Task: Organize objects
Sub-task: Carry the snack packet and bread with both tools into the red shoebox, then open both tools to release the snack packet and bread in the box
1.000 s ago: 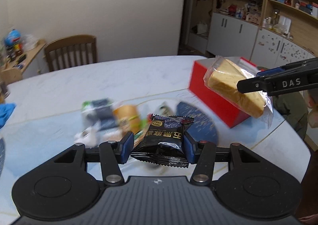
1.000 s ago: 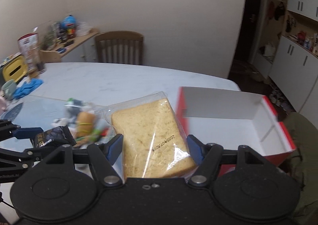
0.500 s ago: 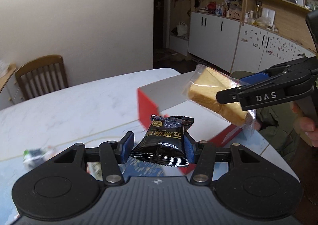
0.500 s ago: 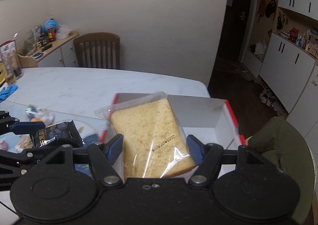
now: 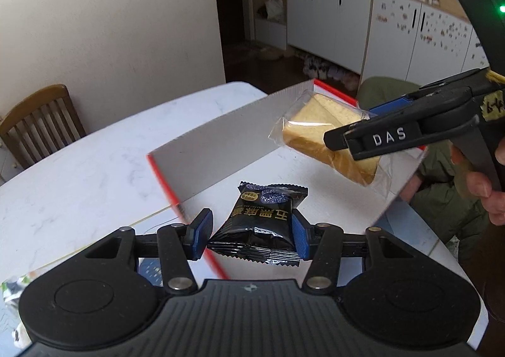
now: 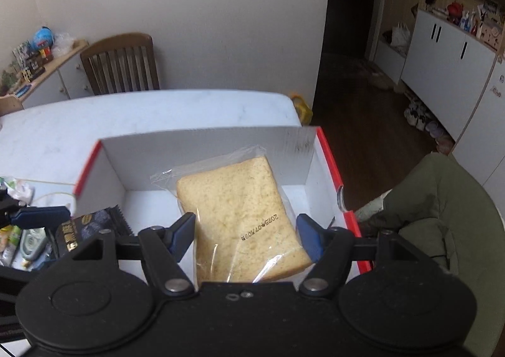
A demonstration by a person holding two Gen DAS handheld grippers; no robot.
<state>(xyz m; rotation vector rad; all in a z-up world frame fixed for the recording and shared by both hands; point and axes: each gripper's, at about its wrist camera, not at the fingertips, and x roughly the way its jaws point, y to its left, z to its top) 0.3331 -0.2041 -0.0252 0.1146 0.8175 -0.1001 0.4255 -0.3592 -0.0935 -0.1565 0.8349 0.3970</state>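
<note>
My left gripper is shut on a black snack packet and holds it in the air just over the near left corner of the red box with a white inside. My right gripper is shut on a slice of bread in a clear bag, hanging above the box's open inside. In the left wrist view the bagged bread sits over the box's right half, with a hand on the right gripper's handle. The black packet also shows at the right wrist view's left edge.
Several loose snack packets lie on the white marble table left of the box. A wooden chair stands at the far side. A green jacket is draped right of the table, past its edge.
Both grippers have swung to the right with their loads, from over the pile of snacks to over the open box. Neither grip has changed.
</note>
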